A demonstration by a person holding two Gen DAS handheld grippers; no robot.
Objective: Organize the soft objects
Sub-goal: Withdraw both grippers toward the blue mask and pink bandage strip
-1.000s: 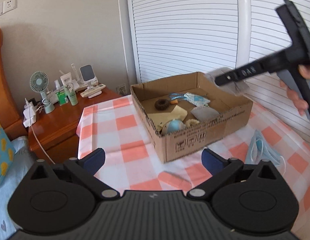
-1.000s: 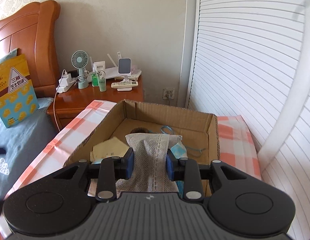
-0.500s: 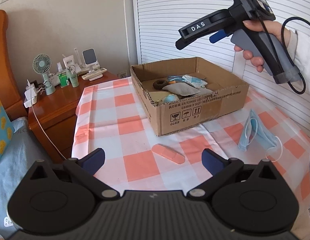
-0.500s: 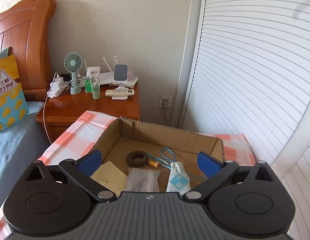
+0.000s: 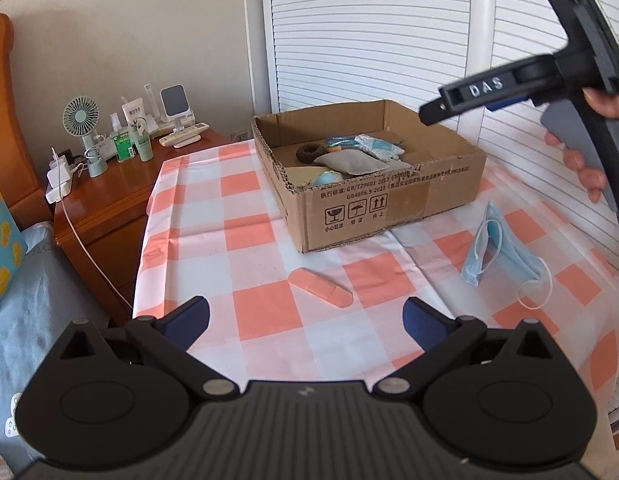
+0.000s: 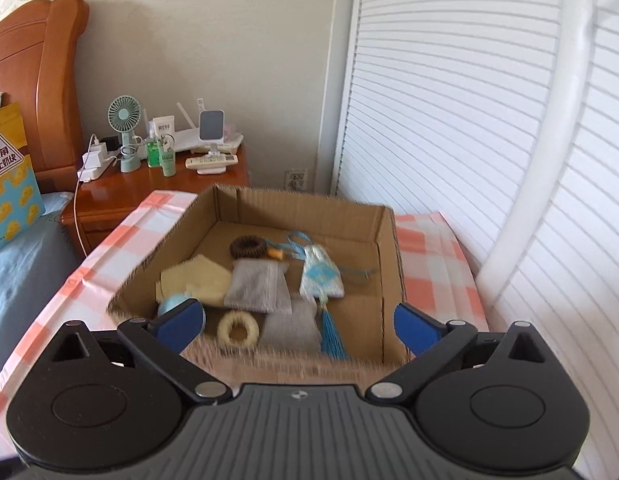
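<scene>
A cardboard box (image 5: 389,204) (image 6: 389,280) stands on the checked tablecloth (image 5: 245,248). In it lie a grey pouch (image 6: 255,286), a brown hair tie (image 6: 248,247), a cream hair tie (image 6: 238,329), a yellow cloth (image 6: 197,282), a blue ball (image 6: 171,304) and a blue tasselled sachet (image 6: 321,280). A pink plaster (image 5: 319,287) and a blue face mask (image 5: 497,252) lie on the cloth in front of the box. My left gripper (image 5: 305,320) is open and empty above the near cloth. My right gripper (image 6: 295,324) is open and empty over the box's near edge; it also shows in the left wrist view (image 5: 521,84).
A wooden nightstand (image 5: 109,184) at the left carries a small fan (image 5: 83,132), bottles, a remote and a charger with a white cable. A bed (image 6: 17,248) lies left of the table. White louvred doors (image 5: 369,32) stand behind and to the right.
My right gripper opened and dropped the grey pouch into the box, then rose and drew back. My left gripper pulled back from the box.
</scene>
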